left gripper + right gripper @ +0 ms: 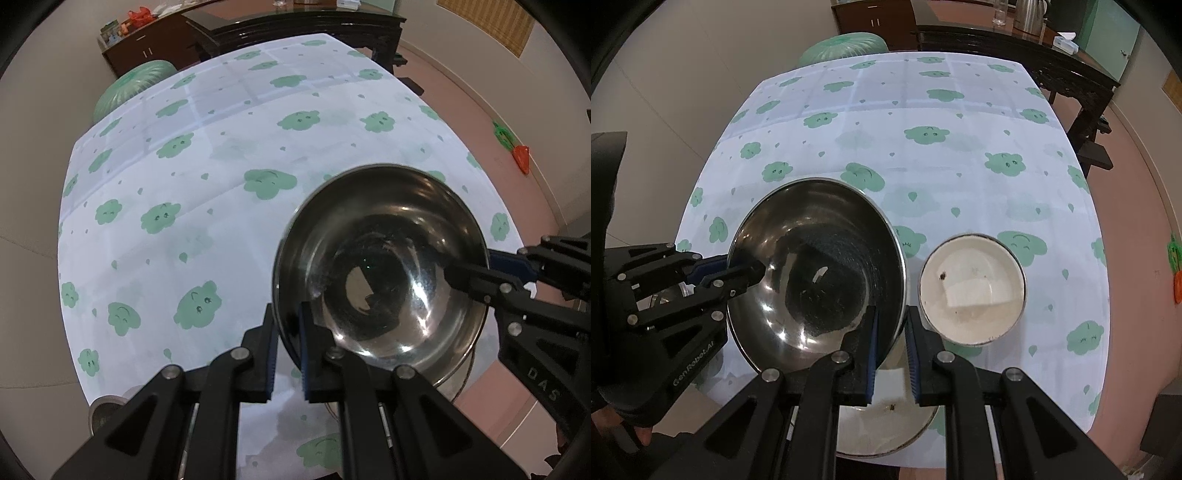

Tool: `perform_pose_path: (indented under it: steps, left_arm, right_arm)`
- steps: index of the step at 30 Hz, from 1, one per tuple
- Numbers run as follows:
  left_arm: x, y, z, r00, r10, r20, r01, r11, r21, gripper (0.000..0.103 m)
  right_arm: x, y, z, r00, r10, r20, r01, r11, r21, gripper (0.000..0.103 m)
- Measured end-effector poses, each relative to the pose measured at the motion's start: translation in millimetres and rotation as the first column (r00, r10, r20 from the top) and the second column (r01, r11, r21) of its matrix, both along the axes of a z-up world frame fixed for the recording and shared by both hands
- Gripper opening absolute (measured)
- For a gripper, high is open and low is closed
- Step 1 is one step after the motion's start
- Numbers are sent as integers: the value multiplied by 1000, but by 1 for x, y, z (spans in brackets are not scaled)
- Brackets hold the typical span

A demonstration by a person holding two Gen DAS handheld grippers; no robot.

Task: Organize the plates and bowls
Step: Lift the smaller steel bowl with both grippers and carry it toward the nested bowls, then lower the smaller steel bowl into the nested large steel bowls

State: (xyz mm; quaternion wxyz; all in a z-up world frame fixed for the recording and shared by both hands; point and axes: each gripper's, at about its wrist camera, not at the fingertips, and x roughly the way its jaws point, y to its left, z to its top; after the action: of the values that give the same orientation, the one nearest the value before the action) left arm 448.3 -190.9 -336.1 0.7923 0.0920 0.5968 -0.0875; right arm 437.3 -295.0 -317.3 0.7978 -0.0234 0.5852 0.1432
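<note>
A steel bowl [380, 273] [816, 273] is held over the cloud-print tablecloth [184, 184] [942, 177] by both grippers. My left gripper [288, 314] [738, 269] is shut on the bowl's left rim, one finger inside and one outside. My right gripper [892, 317] [465, 273] is shut on the opposite rim in the same way. To the right of the steel bowl, a white enamel bowl [973, 288] with dark specks stands on the cloth. A wider white dish [886, 424] lies near the table's front edge, partly hidden under my right gripper.
A dark wooden table [295, 22] [1071, 62] stands behind the clothed one, with a green stool [136, 85] [846, 46] at the far edge. A small metal item [107, 406] shows at the cloth's near left corner. A gloved hand [635, 413] holds the left gripper.
</note>
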Motion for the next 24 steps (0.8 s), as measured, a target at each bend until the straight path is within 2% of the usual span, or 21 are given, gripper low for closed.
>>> perform_pose_path:
  steps: [12,24]
  left_arm:
    - [-21,-13,-3,999,-49,-14,49,999,0,7]
    - [-36,-22,-22,995,-80,-66,80,997,1,7]
  right_arm:
    - [-27,-11,-1,1000,-17,-17,16,1000,-6,16]
    - [-42,-19,-16,998,-37,-52,36,999,-14,16]
